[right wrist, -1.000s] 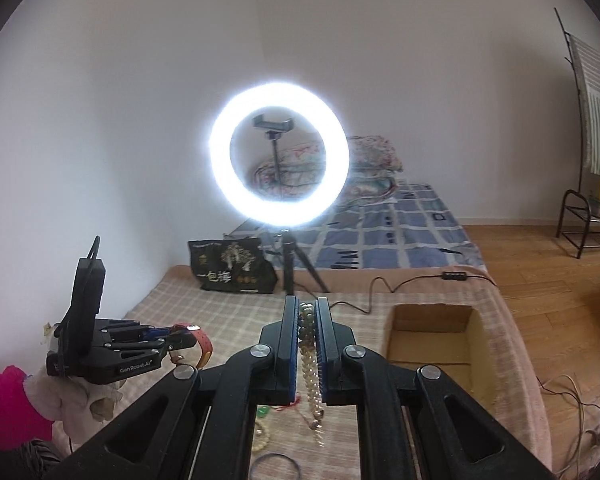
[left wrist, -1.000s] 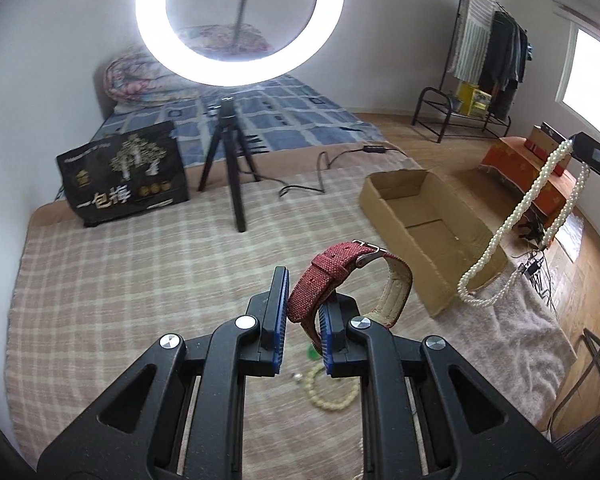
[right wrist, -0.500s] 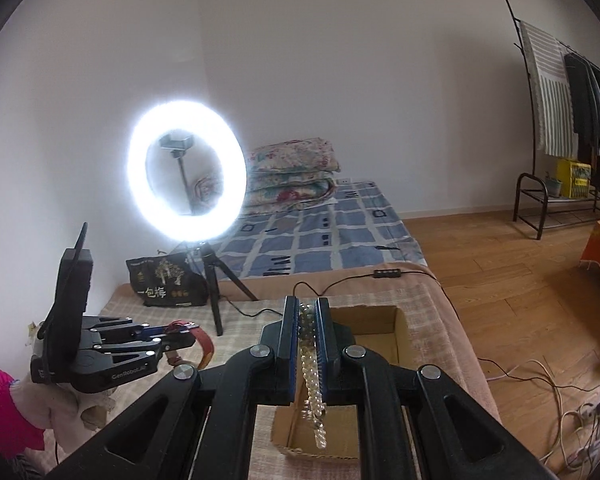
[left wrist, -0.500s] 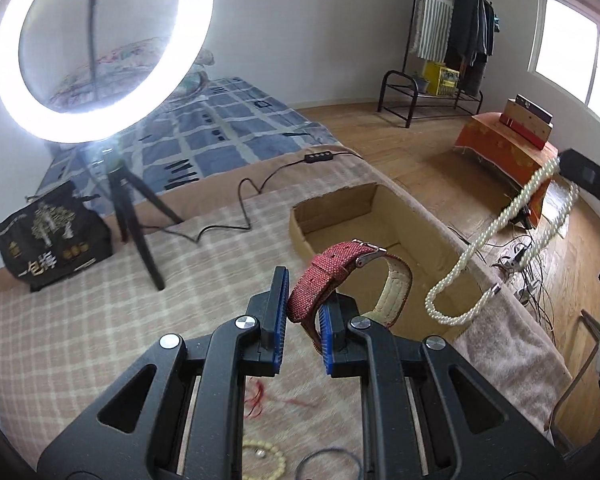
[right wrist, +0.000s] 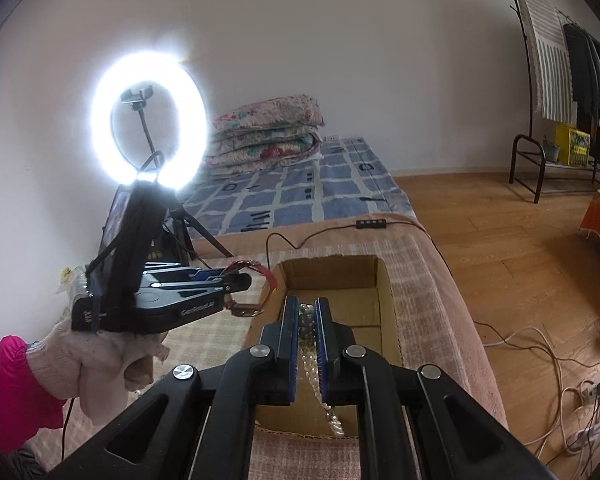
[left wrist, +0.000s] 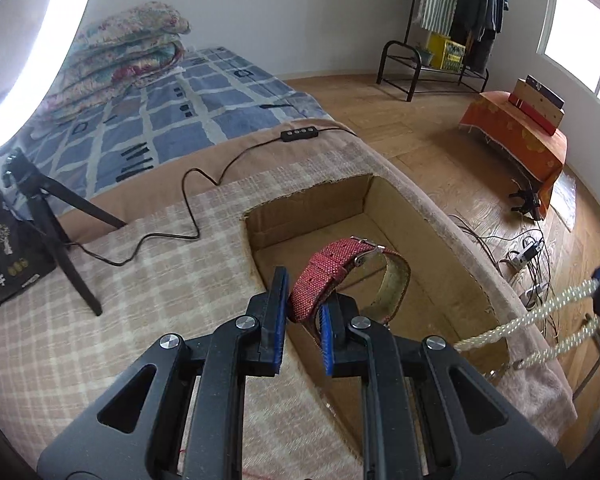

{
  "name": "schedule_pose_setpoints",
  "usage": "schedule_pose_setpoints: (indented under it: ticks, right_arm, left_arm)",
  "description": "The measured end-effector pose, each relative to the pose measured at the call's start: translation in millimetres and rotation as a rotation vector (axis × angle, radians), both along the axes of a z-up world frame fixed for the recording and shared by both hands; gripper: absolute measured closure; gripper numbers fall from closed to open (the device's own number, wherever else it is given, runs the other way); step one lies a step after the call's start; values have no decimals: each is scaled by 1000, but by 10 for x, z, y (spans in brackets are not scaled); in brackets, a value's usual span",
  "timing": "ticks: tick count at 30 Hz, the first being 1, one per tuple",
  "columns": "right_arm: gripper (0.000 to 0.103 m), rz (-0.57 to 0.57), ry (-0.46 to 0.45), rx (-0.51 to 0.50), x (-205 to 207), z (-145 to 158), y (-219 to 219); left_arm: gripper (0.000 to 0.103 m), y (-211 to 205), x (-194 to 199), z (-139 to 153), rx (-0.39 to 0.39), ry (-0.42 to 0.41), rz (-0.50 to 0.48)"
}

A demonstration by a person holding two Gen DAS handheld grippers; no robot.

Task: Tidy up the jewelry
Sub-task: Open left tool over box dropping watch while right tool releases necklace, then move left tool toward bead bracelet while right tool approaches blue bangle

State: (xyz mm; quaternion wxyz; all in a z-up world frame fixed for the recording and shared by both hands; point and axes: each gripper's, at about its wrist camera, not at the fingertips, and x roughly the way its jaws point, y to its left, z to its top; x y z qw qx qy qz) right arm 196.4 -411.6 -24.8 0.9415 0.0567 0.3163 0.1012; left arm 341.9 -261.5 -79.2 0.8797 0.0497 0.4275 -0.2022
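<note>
As we swung both hands across the bed toward the cardboard box point(left wrist: 352, 204), the view changed from the ring light point(right wrist: 148, 120) straight ahead to the open box below us. Our left gripper point(left wrist: 304, 300) now hung over the box's near edge, its fingers clamped on the red watch strap point(left wrist: 320, 276), the buckle end curling out above the box floor. Our right gripper point(right wrist: 308, 320) had its fingers closed on the pearl necklace point(right wrist: 334, 420), whose loops dangled down over the front of the box. That put both pieces about ready to drop in, we judged. Nothing blocked the opening; the light's black cable point(left wrist: 188, 200) and tripod point(left wrist: 60, 232) lay off to the side on the checked blanket point(left wrist: 140, 292), clear of us.
</note>
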Motion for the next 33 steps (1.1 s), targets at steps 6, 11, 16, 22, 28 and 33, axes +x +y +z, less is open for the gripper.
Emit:
schedule_pose_setpoints:
  ticks: [6, 11, 16, 22, 28, 33]
  right_arm:
    - [97, 9, 51, 7, 82, -173, -18]
    - [93, 9, 77, -3, 148, -290, 23]
    - [17, -15, 69, -9, 138, -303, 32]
    - [0, -39, 66, -54, 102, -278, 67]
    - [0, -37, 64, -83, 61, -246, 135]
    - [0, -44, 44, -83, -11, -171, 178]
  left_arm:
    - [90, -185, 224, -225, 23, 32, 12]
    - [79, -271, 289, -276, 31, 37, -1]
    - [17, -257, 250, -154, 20, -36, 12]
    - [17, -168, 251, -17, 16, -41, 27]
    - [17, -20, 157, 136, 13, -61, 34]
    - [17, 161, -4, 339, 13, -92, 43]
